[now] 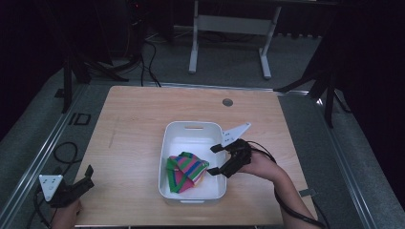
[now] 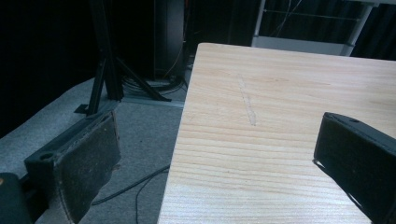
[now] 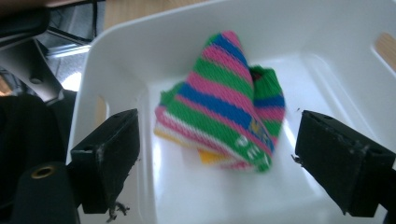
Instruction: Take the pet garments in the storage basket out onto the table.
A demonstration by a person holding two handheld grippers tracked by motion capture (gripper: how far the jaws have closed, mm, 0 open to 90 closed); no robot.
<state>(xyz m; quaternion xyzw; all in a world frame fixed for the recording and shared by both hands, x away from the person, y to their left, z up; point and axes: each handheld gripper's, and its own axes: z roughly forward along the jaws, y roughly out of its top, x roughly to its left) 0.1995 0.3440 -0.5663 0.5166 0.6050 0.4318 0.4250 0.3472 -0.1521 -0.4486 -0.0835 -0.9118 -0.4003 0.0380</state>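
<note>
The right hand-held gripper [image 3: 219,154] hangs spread over the striped sock [image 3: 224,105], which lies just ahead between its jaws inside the white bin [image 3: 116,56]. Likely a reach; next, lower and pinch.

The high view looks forward and down from afar on the pale wooden surface [image 1: 138,124]. The right gripper view peers closely into the white plastic tub [image 3: 116,42], which both show; the left gripper view skims the surface's left edge.

Dim room; grey carpet floor [image 1: 224,67]; white desk frame [image 1: 229,24] behind.
</note>
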